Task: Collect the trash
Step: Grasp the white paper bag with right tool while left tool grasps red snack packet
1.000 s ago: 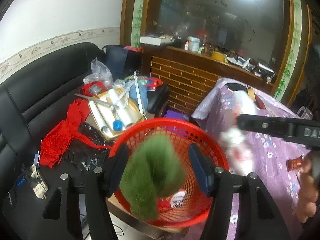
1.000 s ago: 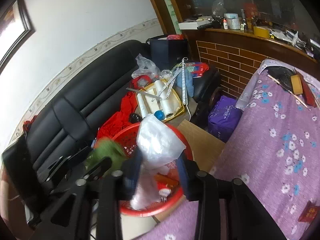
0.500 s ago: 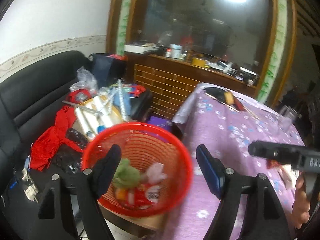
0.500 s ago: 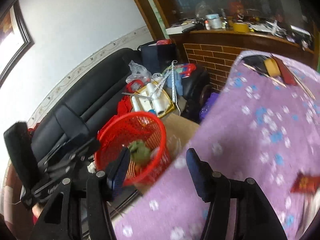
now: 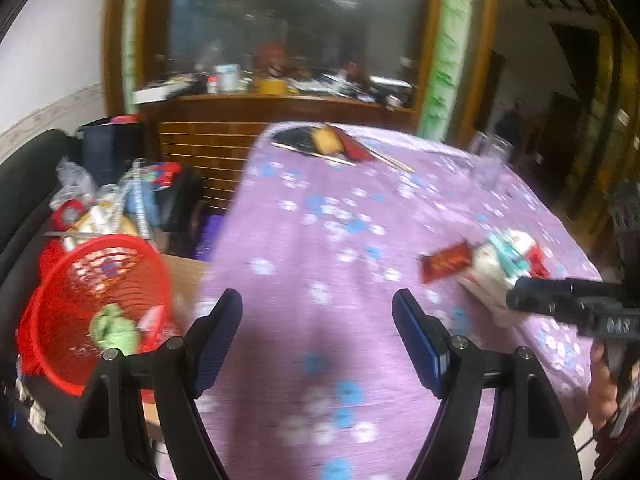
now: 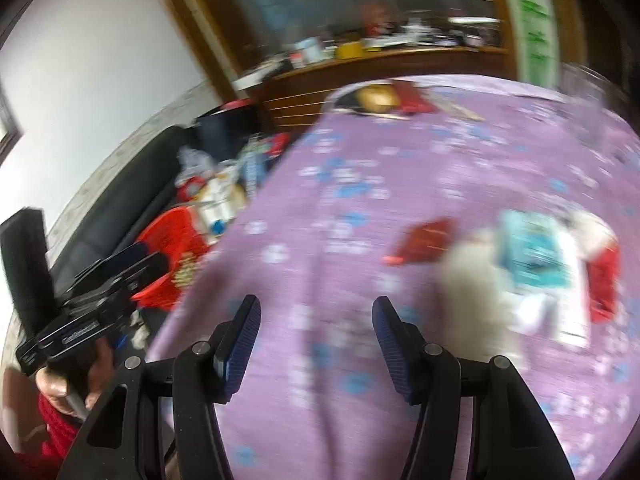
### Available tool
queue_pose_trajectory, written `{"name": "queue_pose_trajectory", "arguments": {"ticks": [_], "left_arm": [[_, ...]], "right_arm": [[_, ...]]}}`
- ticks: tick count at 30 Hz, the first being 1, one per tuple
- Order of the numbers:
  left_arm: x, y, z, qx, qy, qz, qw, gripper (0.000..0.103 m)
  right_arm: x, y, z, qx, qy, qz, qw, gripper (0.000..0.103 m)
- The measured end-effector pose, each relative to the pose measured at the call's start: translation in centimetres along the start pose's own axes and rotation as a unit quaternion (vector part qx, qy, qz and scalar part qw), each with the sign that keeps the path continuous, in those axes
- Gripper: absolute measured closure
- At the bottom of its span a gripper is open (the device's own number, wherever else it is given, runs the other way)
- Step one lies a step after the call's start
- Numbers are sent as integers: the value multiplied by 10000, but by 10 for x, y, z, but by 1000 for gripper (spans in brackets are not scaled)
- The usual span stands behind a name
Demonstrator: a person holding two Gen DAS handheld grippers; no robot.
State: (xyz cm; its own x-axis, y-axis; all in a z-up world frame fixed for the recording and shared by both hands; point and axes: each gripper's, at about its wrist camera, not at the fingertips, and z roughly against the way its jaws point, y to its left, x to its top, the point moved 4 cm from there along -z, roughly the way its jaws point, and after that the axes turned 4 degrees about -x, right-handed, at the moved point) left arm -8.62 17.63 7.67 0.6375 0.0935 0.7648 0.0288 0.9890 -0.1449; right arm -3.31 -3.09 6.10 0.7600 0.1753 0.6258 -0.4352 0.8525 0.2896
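My left gripper [image 5: 318, 326] is open and empty above the purple flowered tablecloth [image 5: 320, 216]. My right gripper [image 6: 316, 334] is open and empty over the same cloth [image 6: 360, 184]. A red basket [image 5: 96, 292] stands low at the left beside the table, holding a green wad [image 5: 114, 328] and other trash; it also shows in the right wrist view [image 6: 176, 236]. On the table at the right lie a dark red wrapper [image 5: 446, 266] and a heap of white, teal and red wrappers [image 5: 508, 260]. The right wrist view shows them blurred: the red wrapper [image 6: 424, 240] and the heap [image 6: 536, 256].
A black sofa [image 6: 120, 196] with piled clutter [image 5: 116, 204] stands at the left. A cardboard box [image 5: 186, 276] is under the basket. A wooden counter [image 5: 272, 108] with bottles lies behind. Chopsticks and dark items [image 5: 328, 144] sit at the table's far end, a clear glass [image 5: 488, 160] at the far right.
Both grippers let go of their trash into the red basket, then swung right over the table. The green wad and the white bag now lie in the basket.
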Motion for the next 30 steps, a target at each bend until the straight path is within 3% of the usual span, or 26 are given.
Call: {"name": "queue_pose_trajectory", "arguments": {"ticks": [5, 9, 13, 18, 19, 20, 21, 24, 28, 30], "left_arm": [[1, -49, -31, -473, 382, -262, 9978, 27], [3, -74, -48, -574, 625, -450, 9954, 27], [11, -85, -59, -575, 719, -574, 9941, 27], [25, -87, -71, -591, 809, -538, 9935, 27], [27, -86, -74, -588, 826, -529, 9934, 27], [29, -87, -77, -585, 843, -530, 9933, 27], [31, -87, -79, -610, 856, -550, 9929, 27], [34, -94, -92, -691, 938, -650, 9911, 27], [36, -111, -117, -634, 1041, -874, 9887, 27], [34, -121, -129, -618, 1107, -1008, 9868, 27]], "right_arm": [[1, -74, 4, -575, 137, -330, 9977, 37], [7, -100, -17, -673, 422, -375, 9961, 35], [10, -99, -39, -544, 592, -310, 9963, 34], [6, -80, -64, -759, 886, 84, 9931, 33], [4, -76, -66, -772, 838, 230, 9932, 35], [1, -73, -67, -905, 862, 356, 9915, 53], [-1, -74, -67, -986, 884, 367, 9905, 54], [-3, -76, -51, -661, 654, 157, 9955, 55], [-5, -81, -13, -655, 220, -62, 9976, 55], [-6, -86, 7, -852, -69, -150, 9962, 55]]}}
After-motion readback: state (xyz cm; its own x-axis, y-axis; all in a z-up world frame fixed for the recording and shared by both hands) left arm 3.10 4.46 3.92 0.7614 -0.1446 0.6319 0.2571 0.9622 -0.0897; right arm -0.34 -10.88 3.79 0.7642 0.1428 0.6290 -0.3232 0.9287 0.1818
